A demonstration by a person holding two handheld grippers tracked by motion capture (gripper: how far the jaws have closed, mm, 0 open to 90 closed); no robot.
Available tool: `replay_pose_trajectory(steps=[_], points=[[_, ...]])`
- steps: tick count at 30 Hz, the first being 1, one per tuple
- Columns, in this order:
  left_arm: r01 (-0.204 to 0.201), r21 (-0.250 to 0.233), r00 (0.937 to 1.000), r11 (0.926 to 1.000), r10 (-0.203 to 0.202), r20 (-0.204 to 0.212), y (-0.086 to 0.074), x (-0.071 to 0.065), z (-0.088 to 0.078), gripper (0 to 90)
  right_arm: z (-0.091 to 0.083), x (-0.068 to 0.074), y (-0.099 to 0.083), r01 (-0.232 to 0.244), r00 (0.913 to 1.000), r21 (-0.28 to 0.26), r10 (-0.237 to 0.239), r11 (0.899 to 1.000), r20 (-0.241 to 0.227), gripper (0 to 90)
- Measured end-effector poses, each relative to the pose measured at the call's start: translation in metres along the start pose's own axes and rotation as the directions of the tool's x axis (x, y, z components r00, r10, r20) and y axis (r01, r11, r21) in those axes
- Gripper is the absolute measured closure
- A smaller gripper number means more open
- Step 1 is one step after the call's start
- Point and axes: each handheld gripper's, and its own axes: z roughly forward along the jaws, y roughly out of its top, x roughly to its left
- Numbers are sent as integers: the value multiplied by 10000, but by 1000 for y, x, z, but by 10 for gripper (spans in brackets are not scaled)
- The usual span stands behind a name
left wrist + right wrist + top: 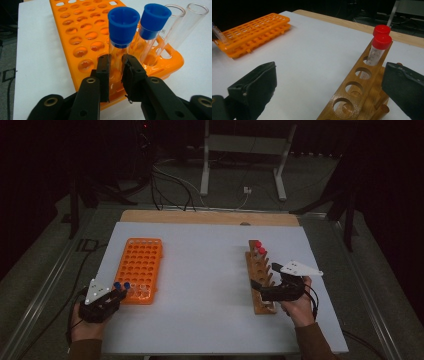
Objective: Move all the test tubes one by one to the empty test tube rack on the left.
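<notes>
The left tool [115,63] pinches the glass of a blue-capped tube [121,37] just below its cap, the tube standing in a near-corner hole of the orange rack [82,42]. Whether it is being lifted out or seated cannot be told; I judge the transfer of tubes between racks to be at an early or middle stage. Directly beyond the held tube, to the tool's right, stands a second blue-capped tube [153,27], and further right two open, capless glass tubes [180,22], which makes four tubes in the orange rack, with most of its holes vacant. The right tool [329,85] is spread wide with nothing between its jaws, poised at the near end of the wooden rack [352,97]. Ahead of it, at that rack's far end, stand two red-capped tubes [379,47]; the nearer holes are empty. Both racks rest on the white table [205,270]. So: two racks, two blue caps, two red caps, two uncapped tubes.
</notes>
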Motion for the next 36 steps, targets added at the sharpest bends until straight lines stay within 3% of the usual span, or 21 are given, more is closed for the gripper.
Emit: replay_pose_trajectory(steps=[7,16,23,32,36], points=[[96,-136,9997,9999,-93,216,-1,1,-7,634,0,-1,0,-36,10000,2,36,10000,0,0],[460,-1256,9956,9910,-352,870,9,-1,-21,409,0,-5,2,-5,9999,0,5,10000,107,0],[550,-1621,9963,9852,-435,737,26,-8,-21,181,2,-11,4,-95,9995,48,94,9999,287,0],[760,-1933,9958,9782,-647,641,46,-15,-16,15,4,-18,13,-60,9992,67,57,10000,405,1],[1052,-2249,9936,9687,-932,635,51,-16,-16,3,8,-21,19,-47,9985,91,42,9999,546,0]])
